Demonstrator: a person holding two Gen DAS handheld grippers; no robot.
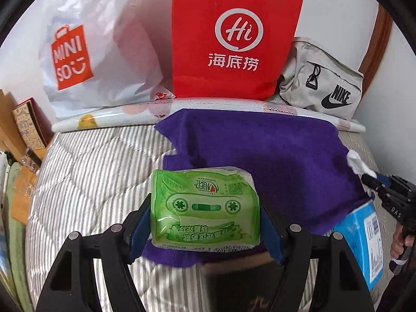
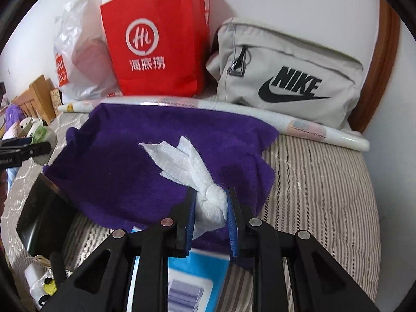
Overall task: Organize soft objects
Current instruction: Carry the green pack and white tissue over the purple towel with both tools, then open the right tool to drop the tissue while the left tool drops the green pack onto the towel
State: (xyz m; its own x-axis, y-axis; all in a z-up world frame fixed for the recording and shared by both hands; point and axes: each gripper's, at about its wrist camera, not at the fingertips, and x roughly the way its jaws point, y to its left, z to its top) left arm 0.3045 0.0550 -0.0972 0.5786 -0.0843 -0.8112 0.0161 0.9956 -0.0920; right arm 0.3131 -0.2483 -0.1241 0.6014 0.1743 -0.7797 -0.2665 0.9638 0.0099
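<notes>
Both tongs loaded above the purple fleece cloth (image 1: 273,150).

Our left gripper (image 1: 205,223) clasps a green plastic tissue pack (image 1: 205,208); our right gripper (image 2: 210,208) pinches a crumpled white paper tissue (image 2: 197,171) over the striped bedcover (image 2: 325,195).

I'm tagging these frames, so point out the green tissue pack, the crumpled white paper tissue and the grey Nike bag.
Green plastic tissue pack (image 1: 205,208), left wrist view, cassette print.
Crumpled white paper tissue (image 2: 210,202), right wrist view, pinched wad.
Grey fabric Nike bag (image 2: 291,83), right wrist view, logo.

Green plastic tissue pack (image 1: 205,208) held above the near edge of a spread purple cloth (image 2: 145,161); crumpled white tissue (image 2: 200,182) held above the cloth's middle
</notes>
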